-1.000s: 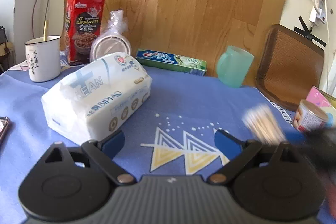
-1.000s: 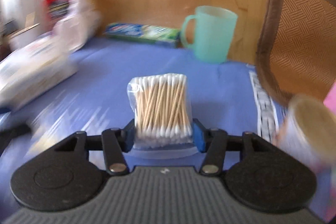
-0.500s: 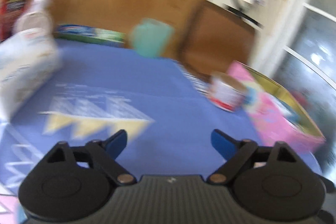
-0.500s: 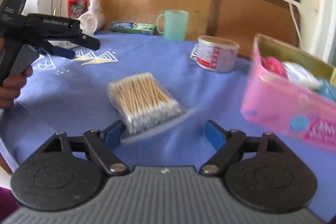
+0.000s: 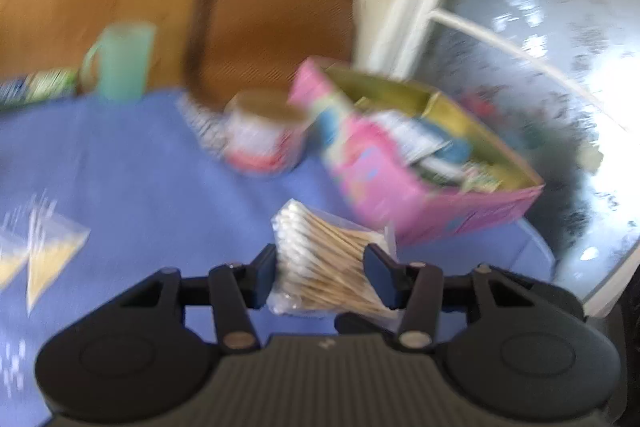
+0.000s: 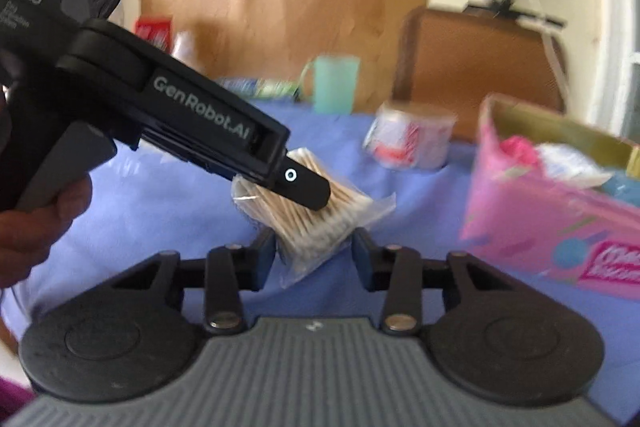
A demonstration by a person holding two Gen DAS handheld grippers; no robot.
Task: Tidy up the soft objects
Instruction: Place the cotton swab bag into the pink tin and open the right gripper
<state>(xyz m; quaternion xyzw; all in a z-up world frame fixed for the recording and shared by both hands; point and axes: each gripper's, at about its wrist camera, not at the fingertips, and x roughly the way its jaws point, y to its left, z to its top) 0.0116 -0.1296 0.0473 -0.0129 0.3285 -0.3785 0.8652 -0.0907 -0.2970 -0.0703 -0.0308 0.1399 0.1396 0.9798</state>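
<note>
Straddling the clear plastic bag of wooden cotton swabs [image 5: 324, 263] on the blue-clothed counter [image 5: 140, 187] near its right edge, the left gripper [image 5: 320, 269] holds it; the right gripper [image 6: 314, 253], narrowly parted, should release cleanly before the pink cardboard box [image 6: 560, 219].

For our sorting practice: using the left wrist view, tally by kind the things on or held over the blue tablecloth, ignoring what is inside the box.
boxes: 2, the pink box and the toothpaste box
green mug: 1
tin can: 1
pack of cotton swabs: 1
Total: 5
</note>
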